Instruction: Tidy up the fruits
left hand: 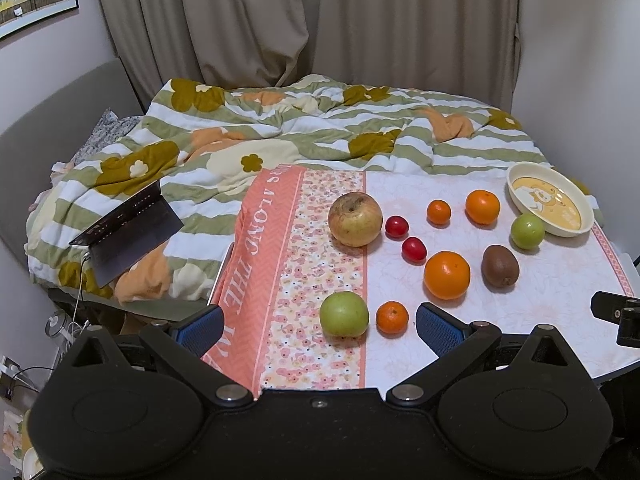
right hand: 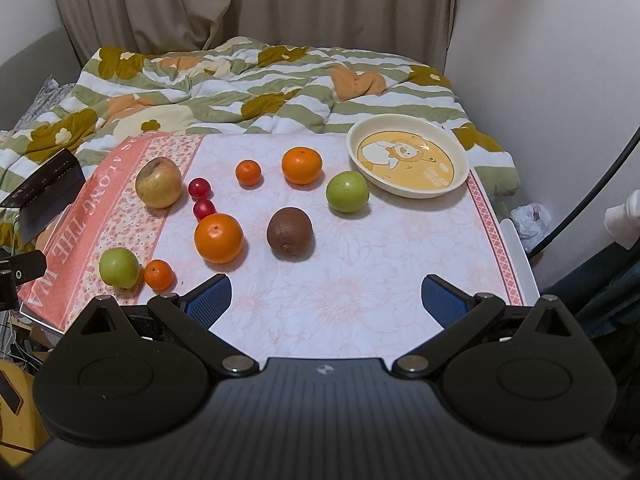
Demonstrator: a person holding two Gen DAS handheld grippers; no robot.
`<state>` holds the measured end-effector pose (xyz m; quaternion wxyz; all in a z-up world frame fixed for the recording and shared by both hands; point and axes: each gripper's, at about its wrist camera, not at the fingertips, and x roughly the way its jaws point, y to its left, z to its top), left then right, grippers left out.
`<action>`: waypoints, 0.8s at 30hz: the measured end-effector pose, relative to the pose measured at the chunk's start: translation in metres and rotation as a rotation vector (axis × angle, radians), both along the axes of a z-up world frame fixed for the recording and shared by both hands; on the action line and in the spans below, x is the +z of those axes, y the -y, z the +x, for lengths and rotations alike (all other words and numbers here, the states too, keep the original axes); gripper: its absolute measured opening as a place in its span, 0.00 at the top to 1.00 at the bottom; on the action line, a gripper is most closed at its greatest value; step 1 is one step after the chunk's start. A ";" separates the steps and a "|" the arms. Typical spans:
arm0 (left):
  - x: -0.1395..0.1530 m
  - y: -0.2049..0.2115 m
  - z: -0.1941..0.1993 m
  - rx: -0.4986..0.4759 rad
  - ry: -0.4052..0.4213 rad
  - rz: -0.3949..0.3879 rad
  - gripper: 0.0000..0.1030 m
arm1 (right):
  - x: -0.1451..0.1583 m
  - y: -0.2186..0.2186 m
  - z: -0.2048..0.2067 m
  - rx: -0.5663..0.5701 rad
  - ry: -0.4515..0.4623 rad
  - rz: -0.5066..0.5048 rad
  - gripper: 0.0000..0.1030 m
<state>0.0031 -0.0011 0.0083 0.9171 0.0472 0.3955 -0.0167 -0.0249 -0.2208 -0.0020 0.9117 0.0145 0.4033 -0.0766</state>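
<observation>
2 claws [left hand: 318, 326] [right hand: 326, 300] spread, kiwi [right hand: 289, 233] stem nearest

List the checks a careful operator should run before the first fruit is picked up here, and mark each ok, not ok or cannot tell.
1. Left gripper open and holding nothing: ok.
2. Right gripper open and holding nothing: ok.
3. Bowl free of fruit, ready to receive: ok.
4. Green fruit beside the bowl, unobstructed from above: ok.
5. Kiwi apart from its neighbours: ok.
6. Two red fruits spaced enough for the fingers: cannot tell.
</observation>
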 end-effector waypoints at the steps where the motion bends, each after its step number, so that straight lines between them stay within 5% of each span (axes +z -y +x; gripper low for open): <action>1: 0.000 0.000 0.000 0.000 0.000 0.000 0.00 | 0.000 0.000 0.000 0.001 0.000 0.000 0.00; 24: -0.003 -0.003 0.005 -0.010 -0.012 0.000 0.00 | 0.001 -0.004 0.001 0.027 0.015 -0.007 0.00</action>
